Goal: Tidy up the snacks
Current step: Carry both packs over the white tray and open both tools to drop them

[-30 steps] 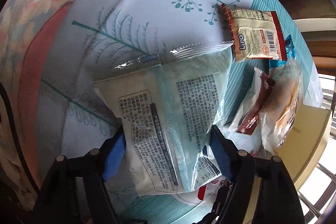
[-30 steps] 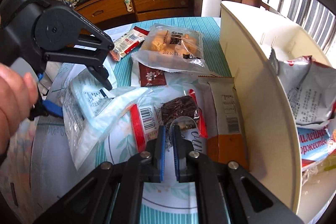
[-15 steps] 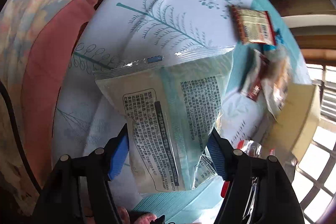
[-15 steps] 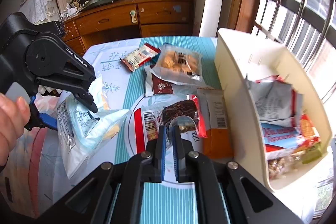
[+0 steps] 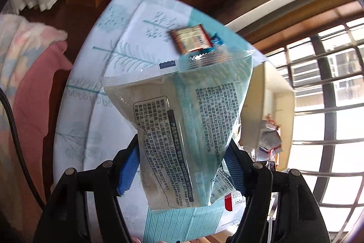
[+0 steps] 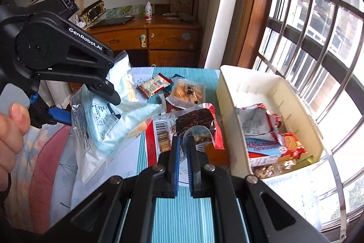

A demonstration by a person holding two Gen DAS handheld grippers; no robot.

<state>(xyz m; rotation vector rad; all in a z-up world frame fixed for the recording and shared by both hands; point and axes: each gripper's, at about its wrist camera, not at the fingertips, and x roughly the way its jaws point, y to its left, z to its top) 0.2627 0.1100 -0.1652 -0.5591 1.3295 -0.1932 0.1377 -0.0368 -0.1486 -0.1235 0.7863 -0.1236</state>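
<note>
My left gripper is shut on a pale teal and white snack bag and holds it in the air above the table; the bag also shows in the right wrist view, left of centre. My right gripper is shut on the clear edge of a dark red snack packet and holds it up over the table. A cream box with several snack packs inside stands to the right.
Loose packets lie on the teal patterned tablecloth: a red-edged one, a clear bag of yellow crackers and an orange pack. A pink blanket lies left of the table. A barred window is right.
My left gripper has lifted the teal bag up and turned toward the box and window. My right gripper has risen with the red packet, so the table looks farther away.
</note>
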